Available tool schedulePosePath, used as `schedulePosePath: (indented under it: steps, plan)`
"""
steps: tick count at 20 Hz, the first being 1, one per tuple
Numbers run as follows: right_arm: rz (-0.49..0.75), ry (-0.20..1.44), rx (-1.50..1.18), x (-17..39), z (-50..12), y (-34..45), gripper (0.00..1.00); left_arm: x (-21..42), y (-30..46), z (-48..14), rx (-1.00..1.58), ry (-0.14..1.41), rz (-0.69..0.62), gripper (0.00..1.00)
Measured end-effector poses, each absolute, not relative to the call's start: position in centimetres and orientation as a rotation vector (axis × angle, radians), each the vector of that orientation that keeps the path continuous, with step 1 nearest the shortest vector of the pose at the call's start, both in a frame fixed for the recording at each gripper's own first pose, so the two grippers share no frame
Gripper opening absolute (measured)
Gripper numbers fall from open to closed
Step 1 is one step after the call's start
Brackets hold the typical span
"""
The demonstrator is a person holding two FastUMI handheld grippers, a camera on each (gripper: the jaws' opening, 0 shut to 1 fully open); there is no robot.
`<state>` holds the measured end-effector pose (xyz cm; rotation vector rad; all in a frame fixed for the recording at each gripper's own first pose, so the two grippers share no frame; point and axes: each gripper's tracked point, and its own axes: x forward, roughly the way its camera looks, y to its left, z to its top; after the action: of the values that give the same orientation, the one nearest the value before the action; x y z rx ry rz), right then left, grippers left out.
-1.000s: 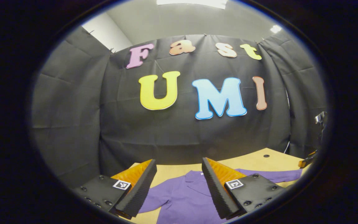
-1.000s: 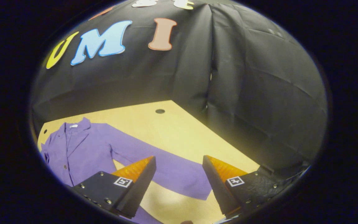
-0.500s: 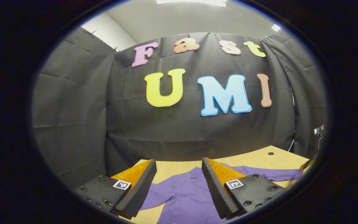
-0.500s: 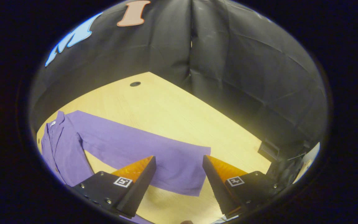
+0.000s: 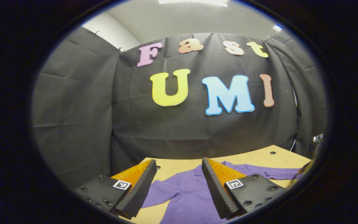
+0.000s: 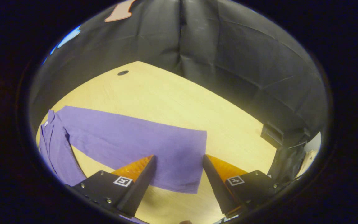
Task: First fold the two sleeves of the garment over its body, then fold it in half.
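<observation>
In the left gripper view, the left gripper (image 5: 179, 165) stands at the bottom of the frame with its fingers spread apart and nothing between them. Behind and between the fingers, at the bottom centre, the purple garment (image 5: 188, 199) lies flat on the light wooden table (image 5: 259, 157), collar toward the far wall. One sleeve (image 5: 259, 171) runs out to the lower right of the frame.

In the right gripper view, the garment's body (image 6: 53, 152) sits at the left edge, and its sleeve (image 6: 135, 140) stretches flat across the table (image 6: 172, 99) toward the centre. The right gripper (image 6: 179, 160), fingers spread and holding nothing, hovers at the bottom centre just over the sleeve's cuff end (image 6: 191, 161).
</observation>
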<state>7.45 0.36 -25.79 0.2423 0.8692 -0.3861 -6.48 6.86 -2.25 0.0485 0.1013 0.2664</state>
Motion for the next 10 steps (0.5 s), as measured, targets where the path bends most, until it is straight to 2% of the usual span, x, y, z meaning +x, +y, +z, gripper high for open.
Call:
schedulePosePath:
  steps: [4,6,7,9,10]
  plan:
    - [-0.357,0.875,0.276,7.6,-25.7,0.9,0.93,-6.1,7.1,-2.7,0.043,0.103,0.256,0.93]
    - [-0.327,0.885,0.272,8.3,-25.4,1.6,0.78,-6.0,7.2,-2.8,0.035,0.101,0.253,0.93]
    - [-0.315,0.890,0.274,8.3,-25.8,2.1,0.67,-6.0,7.2,-3.0,0.030,0.101,0.251,0.93]
    - [-0.303,0.890,0.300,8.8,-25.5,3.0,0.38,-6.2,7.3,-3.2,0.031,0.100,0.248,0.93]
    - [-0.311,0.885,0.321,9.1,-25.3,3.3,0.33,-6.2,7.4,-3.5,0.034,0.104,0.247,0.93]
